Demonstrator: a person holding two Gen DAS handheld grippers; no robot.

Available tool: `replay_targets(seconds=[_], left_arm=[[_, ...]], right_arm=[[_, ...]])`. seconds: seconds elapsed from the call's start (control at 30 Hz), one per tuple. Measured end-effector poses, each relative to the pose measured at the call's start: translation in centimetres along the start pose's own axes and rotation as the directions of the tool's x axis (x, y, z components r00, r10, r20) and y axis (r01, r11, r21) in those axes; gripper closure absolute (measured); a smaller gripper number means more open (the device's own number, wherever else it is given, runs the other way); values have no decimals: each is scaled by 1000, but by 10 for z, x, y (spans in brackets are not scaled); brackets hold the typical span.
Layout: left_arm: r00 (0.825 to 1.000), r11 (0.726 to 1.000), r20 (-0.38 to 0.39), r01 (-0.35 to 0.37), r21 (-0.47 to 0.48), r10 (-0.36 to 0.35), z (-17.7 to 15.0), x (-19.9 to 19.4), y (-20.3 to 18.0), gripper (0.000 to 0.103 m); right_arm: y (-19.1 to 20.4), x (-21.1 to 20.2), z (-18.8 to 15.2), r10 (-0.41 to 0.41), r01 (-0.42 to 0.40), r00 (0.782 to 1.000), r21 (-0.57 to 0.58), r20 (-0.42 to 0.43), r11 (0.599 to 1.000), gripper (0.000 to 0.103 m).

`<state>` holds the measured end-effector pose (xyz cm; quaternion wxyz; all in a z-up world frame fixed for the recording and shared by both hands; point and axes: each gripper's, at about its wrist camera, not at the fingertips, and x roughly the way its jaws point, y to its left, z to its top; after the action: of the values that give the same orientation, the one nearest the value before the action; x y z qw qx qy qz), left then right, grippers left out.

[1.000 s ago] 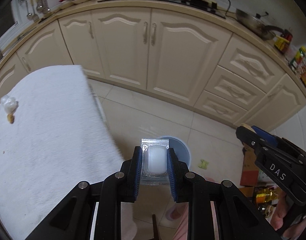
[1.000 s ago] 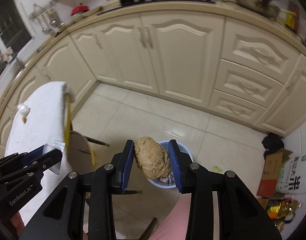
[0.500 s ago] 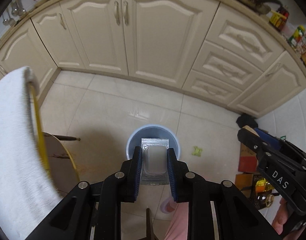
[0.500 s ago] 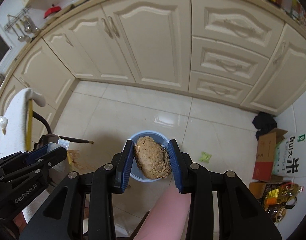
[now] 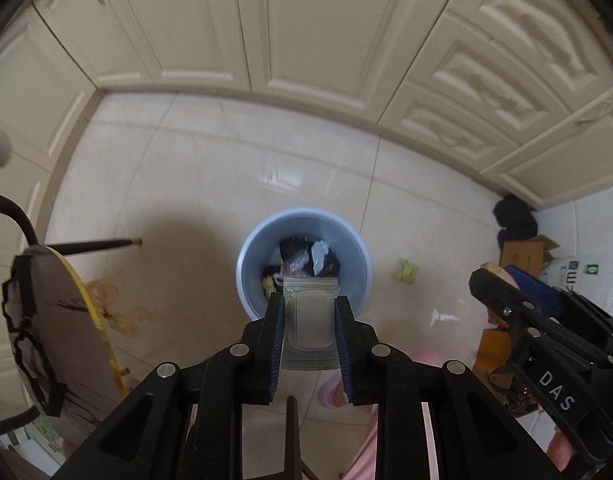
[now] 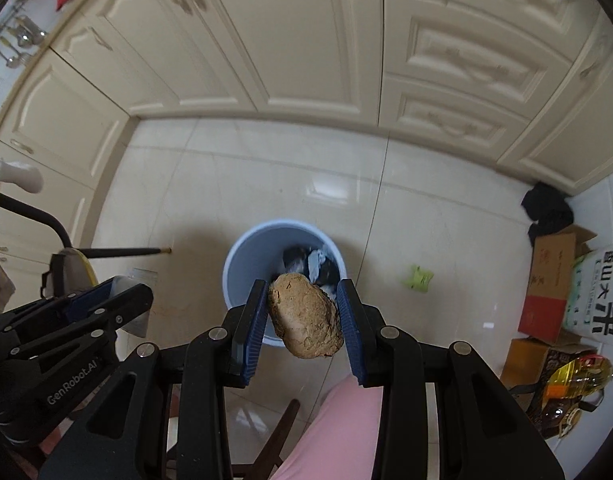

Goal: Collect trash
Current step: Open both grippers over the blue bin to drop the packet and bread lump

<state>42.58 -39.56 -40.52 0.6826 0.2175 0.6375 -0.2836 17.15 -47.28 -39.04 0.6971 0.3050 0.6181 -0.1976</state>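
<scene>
From the left wrist camera, the left tongs [image 5: 309, 330] pinch a flat, clear plastic packet [image 5: 309, 322] with a pale lump sealed inside, held above the near rim of a round blue bin [image 5: 244, 264] on glossy floor tiles. Only the right wrist camera shows the right tongs [image 6: 302, 314] gripping a rough, tan, egg-shaped lump [image 6: 305, 320] over that same bin [image 6: 246, 264]. The crumpled scraps inside the bin are hard to make out.

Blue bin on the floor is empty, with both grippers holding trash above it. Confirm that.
Not quite: the blue bin is not empty. The left wrist view shows dark and pale scraps already inside it. The rest stands: the left gripper holds a clear packet and the right gripper holds a brown lump above it.
</scene>
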Motion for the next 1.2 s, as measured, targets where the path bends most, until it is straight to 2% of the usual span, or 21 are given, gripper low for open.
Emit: replay_targets(seconds=[0.2,0.33,0.43,0.5,0.53,0.57,0.8,1.0,1.07,1.13,1.17,1.2], left_arm=[[996,1000,-86,-13,-20,11,29,71,4,82],[995,999,-88,-52,-13,50,42,106,2,82],[995,999,-95,-46,-15,44,47,126,2,81],[991,998,-117,-63,-21,60,48,139,5,67],[988,996,-135,-79,-30,75,47,144,8,51],[987,996,-139,-86,-39,80,49,149,10,45],[982,993,-160,-104,-48,96,48,160,23,45],[980,991,-167,-120,-55,109,40,151,35,39],[979,991,-168,-123,-60,111,35,144,40,38],[978,989,-172,-132,-67,119,32,141,44,38],[977,989,-175,-136,-67,122,32,137,45,38],[977,989,-176,-136,-66,122,31,136,45,38]], right_arm=[[-2,41,4,1,-1,998,-1,-63,1000,67],[4,60,5,-1,-1,997,-27,-80,1000,67],[9,74,3,5,-8,995,-36,-102,999,67],[10,83,3,8,-12,993,-29,-122,1000,67],[11,85,2,8,-11,992,-27,-128,1000,67],[11,89,2,6,-10,991,-28,-136,1000,67],[21,100,-1,8,-14,985,-34,-171,999,67],[35,102,6,46,-53,983,-34,-176,998,65],[38,101,8,49,-56,984,-34,-173,998,55],[39,99,10,30,-34,986,-21,-167,999,11],[39,97,10,21,-24,988,-14,-152,1000,7],[40,93,10,12,-14,992,-12,-127,1000,8]])
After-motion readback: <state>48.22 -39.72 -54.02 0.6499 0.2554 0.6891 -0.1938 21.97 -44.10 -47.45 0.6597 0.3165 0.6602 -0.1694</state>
